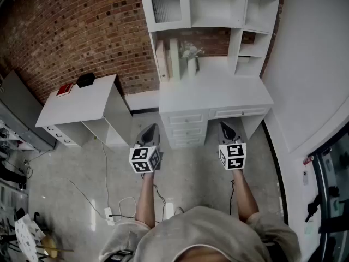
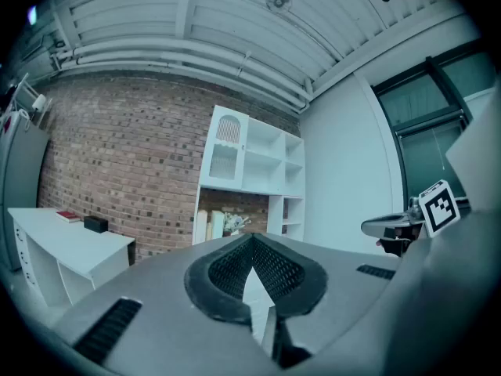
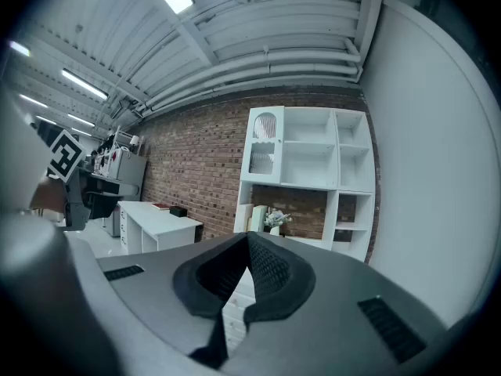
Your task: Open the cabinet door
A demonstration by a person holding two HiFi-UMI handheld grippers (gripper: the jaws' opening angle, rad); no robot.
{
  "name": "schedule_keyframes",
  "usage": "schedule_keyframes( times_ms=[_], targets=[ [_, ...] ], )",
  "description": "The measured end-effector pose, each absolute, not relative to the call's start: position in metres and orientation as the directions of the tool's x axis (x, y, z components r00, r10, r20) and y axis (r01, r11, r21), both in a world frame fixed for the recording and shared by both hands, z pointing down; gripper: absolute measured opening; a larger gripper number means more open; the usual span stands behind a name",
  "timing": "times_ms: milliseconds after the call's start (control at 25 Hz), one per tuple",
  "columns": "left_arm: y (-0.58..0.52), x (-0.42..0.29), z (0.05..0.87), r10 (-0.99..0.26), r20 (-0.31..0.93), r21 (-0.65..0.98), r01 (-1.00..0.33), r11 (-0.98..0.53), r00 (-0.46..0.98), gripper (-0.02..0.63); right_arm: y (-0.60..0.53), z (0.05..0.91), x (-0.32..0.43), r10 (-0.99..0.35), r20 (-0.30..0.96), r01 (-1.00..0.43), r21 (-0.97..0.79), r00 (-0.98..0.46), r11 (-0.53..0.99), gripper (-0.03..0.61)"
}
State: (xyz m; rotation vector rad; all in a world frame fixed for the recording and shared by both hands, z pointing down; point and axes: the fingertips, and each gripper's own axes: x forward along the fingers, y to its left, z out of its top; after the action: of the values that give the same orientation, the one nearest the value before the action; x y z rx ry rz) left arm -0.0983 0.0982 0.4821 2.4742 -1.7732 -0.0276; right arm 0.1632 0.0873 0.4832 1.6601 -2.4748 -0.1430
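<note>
The white cabinet door with a ribbed pane is closed at the top left of the hutch on the white desk. It also shows in the left gripper view as the cabinet door and in the right gripper view as the cabinet door. My left gripper and right gripper are held level side by side, well short of the desk front. Both are shut with nothing between their jaws: left gripper, right gripper.
A low white side table with a red book and a black box stands to the left against the brick wall. Books and a flower vase sit on the desk. A power strip and cables lie on the floor.
</note>
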Motion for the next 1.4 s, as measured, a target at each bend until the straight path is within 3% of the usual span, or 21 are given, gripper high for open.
schedule_keyframes(
  times_ms=[1400],
  targets=[
    [0.099, -0.024, 0.485, -0.964, 0.039, 0.077, -0.963, -0.258, 0.262, 0.026, 0.081, 0.491, 0.217, -0.882, 0.033, -0.862, 0.199, -0.47, 0.466, 0.014]
  ],
)
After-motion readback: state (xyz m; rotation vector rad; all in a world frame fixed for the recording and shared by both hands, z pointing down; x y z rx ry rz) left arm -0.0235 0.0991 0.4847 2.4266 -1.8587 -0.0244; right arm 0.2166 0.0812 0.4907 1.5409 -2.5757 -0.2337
